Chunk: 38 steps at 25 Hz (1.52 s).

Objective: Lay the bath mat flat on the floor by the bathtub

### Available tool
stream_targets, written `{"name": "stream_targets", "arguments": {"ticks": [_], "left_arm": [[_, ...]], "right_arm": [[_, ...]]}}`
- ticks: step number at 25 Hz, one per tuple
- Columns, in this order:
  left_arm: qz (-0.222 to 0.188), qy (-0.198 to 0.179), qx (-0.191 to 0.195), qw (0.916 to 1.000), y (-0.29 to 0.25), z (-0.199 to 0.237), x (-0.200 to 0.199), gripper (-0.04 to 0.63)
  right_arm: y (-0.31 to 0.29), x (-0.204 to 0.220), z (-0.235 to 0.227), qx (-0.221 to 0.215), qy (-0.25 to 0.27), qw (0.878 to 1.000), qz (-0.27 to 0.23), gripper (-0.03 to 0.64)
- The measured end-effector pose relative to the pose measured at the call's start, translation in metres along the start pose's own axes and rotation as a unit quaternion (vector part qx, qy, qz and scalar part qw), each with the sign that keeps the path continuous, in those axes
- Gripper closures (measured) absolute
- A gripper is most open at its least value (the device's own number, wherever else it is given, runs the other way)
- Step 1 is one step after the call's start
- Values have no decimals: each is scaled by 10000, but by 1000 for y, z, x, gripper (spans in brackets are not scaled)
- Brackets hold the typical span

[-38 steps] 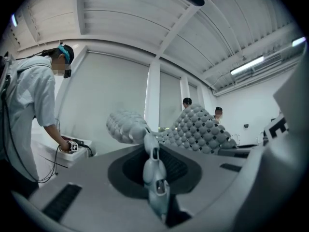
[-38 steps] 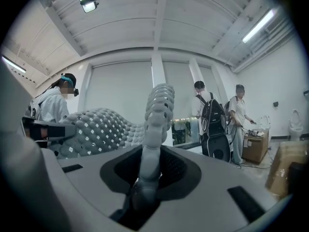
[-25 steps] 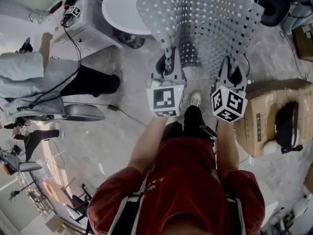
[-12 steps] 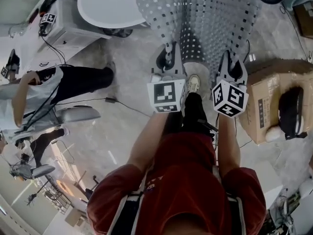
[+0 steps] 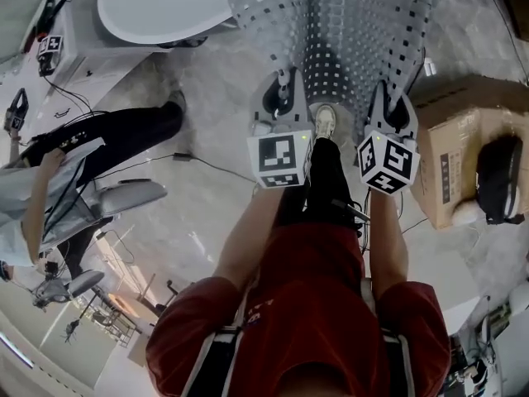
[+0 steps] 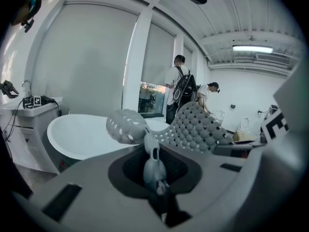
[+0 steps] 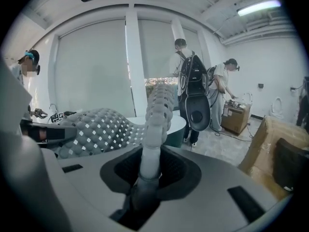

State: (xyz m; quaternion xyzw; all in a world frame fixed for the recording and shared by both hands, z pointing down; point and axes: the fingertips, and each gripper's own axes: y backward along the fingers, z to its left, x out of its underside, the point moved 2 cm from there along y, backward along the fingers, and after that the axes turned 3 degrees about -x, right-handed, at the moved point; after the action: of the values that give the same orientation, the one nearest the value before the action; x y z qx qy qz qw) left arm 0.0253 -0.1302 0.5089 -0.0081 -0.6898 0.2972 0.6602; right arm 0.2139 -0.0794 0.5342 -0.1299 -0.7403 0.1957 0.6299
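Lower than a second before, the left gripper and right gripper each had fingers clamped on a near corner of the bath mat, seemingly soft, light and floppy, sagging at twelve o'clock, bathtub at eleven.

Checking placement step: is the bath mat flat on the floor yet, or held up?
Not flat yet. The bath mat hangs spread between left gripper and right gripper, each clamped on a near edge.
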Motion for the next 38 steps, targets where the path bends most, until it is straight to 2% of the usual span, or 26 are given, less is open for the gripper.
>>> {"name": "stream_targets", "arguments": {"ticks": [10,24,38], "left_arm": [[525,119,-20,9985,-46,2,58,545],[1173,188,-189,9927,-101,17,165,545],[1370,280,-270,9898,-169,33,288,545]], "right_arm": [[-41,49,-21,19,117,9985,540,520],[-103,147,-39,-110,299,9933,1115,520],[-181,261,-54,-267,662,9877,1388,520]]}}
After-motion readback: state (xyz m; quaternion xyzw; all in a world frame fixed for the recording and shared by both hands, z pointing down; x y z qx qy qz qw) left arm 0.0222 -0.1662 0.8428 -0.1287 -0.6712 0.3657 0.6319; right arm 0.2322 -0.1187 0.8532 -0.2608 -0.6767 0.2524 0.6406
